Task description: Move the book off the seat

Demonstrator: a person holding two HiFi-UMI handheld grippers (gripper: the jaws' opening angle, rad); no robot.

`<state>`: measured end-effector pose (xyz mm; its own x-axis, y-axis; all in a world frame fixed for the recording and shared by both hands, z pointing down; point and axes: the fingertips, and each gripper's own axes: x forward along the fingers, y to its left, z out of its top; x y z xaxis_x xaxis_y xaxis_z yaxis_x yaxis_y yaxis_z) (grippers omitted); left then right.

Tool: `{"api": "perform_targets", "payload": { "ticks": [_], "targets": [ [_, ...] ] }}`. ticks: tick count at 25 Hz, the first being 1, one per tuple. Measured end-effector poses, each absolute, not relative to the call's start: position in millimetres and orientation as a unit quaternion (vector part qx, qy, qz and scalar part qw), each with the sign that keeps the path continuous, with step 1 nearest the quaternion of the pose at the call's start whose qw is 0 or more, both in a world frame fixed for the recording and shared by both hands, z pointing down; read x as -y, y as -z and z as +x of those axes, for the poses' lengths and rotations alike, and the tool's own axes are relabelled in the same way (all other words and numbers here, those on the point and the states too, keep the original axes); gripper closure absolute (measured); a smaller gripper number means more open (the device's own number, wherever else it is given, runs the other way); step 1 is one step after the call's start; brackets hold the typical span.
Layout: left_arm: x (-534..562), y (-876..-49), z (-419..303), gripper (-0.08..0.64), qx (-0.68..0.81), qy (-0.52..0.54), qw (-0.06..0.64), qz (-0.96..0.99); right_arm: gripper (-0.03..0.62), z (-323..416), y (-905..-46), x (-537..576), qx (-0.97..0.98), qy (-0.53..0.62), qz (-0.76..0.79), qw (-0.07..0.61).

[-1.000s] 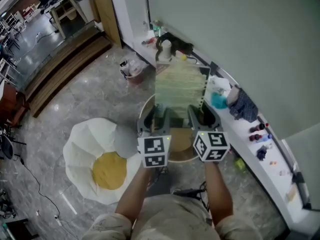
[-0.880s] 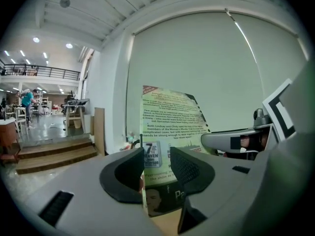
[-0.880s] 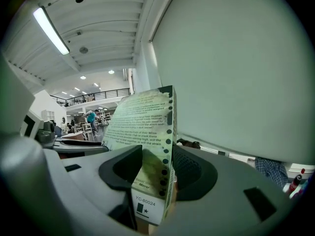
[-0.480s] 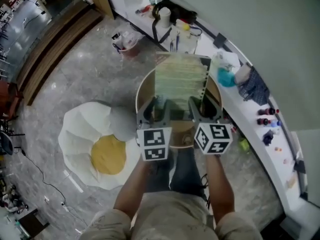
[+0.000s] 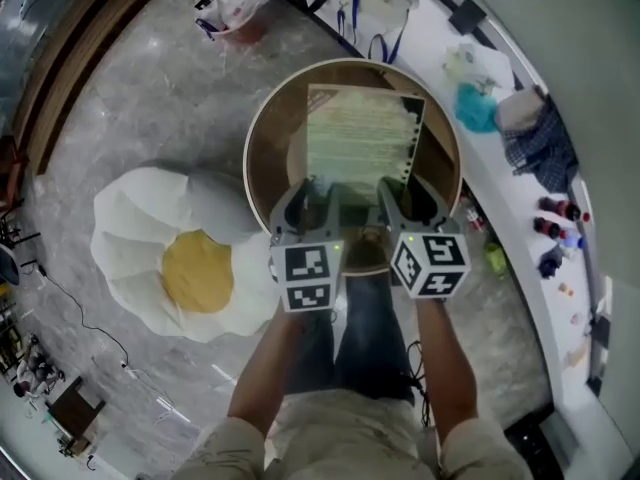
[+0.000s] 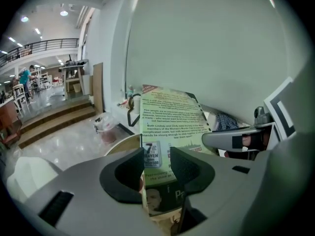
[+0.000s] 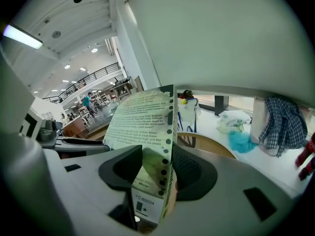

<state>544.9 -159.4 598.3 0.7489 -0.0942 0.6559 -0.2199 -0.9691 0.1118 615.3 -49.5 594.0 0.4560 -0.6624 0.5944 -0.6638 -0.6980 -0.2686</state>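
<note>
Nearest, at 6 o'clock in the head view, are the person's forearms and jeans-clad legs [image 5: 360,318]. Both tongs reach toward 12 o'clock. The left gripper [image 5: 312,194] pinches the near left part of the green paperback book [image 5: 358,143], its pads against front and back cover. The right gripper [image 5: 400,194] clamps the near right corner at the spine with the dotted strip. The book is held cover-up over the round wooden seat [image 5: 268,133], within its rim. Whether its far edge rests on the wood cannot be told. Under everything lies a grey polished stone floor [image 5: 150,98]. At 9 o'clock of the seat, touching or just beside its rim, lies a white fried-egg cushion [image 5: 130,228] with a yellow centre. A curved white counter [image 5: 500,218] runs from 12 round to 4 o'clock close behind the seat, leaving a narrow gap there. It carries a teal cloth [image 5: 477,106], a checked cloth [image 5: 540,143] and small bottles [image 5: 558,210]. At 11 o'clock stands a small bin [image 5: 232,13] lined with a white bag, its contents unclear. Beyond it are dark wooden steps [image 5: 60,68]. The widest bare floor lies between 10 and 11 o'clock.
</note>
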Motion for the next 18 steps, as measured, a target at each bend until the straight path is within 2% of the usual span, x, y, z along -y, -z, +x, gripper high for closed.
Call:
{"api": "perform_targets", "payload": {
  "ticks": [11,18],
  "targets": [
    [141,-732,548,0.387,0.105,-0.417,0.126,0.894,0.393,624,-730,36,0.399,-0.424,0.813,0.018],
    [134,-780,548,0.387,0.113,-0.443,0.136,0.879,0.393,627,-780,31,0.402,-0.454,0.795,0.024]
  ]
}}
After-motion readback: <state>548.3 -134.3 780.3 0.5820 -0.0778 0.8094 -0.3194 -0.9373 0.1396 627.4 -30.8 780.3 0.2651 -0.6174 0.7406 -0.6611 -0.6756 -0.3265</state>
